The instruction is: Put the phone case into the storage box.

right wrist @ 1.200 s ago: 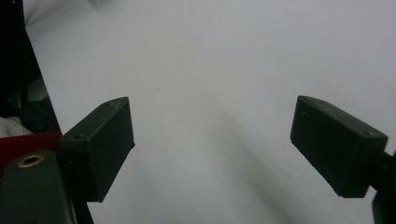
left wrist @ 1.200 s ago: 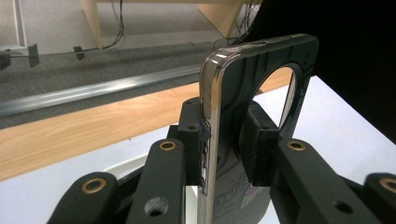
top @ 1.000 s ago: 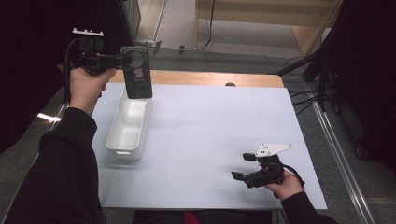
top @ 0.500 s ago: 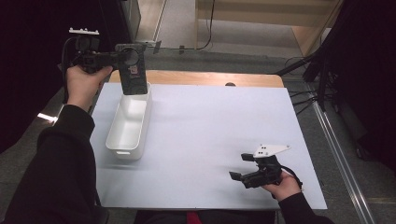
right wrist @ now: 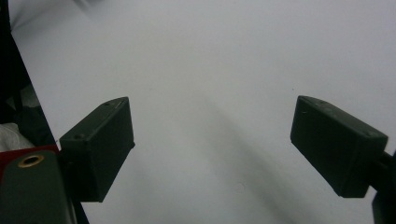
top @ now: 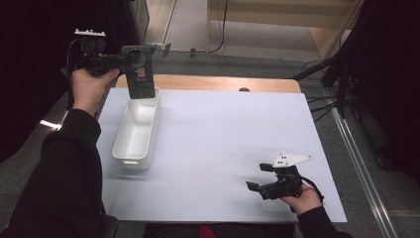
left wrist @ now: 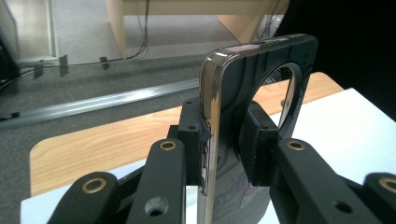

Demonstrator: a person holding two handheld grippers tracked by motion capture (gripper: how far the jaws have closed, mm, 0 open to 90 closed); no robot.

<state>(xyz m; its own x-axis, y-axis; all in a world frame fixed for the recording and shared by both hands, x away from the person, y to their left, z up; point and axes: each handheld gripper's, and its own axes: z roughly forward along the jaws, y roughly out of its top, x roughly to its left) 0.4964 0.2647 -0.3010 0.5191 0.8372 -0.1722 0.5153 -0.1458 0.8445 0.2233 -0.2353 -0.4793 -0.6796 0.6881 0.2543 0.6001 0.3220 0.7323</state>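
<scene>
The left gripper (top: 130,58), at the upper left of the high view, is clamped on a dark phone case (top: 140,79) with a round cut-out near its top; the case hangs upright from the jaws, its lower edge just above the far end of a white rectangular bin (top: 136,133), and whether it touches the rim cannot be told. In the left gripper view the two black pads (left wrist: 194,140) press on the case (left wrist: 261,88) from either side at the centre of the frame, the glossy edge rising between them and the ring-shaped opening showing at upper right. The left hand (top: 89,87) holds the gripper from the left edge, a dark sleeve running down to the lower left corner. The bin sits on a pale blue-white table mat (top: 223,139), left of centre, lengthwise away from the viewer. At the lower right of the high view the right gripper (top: 255,187) rests low over the mat in the right hand (top: 302,198), well apart from the bin. In the right gripper view its jaws stand wide apart, nothing between them, with bare mat (right wrist: 210,70) behind.
</scene>
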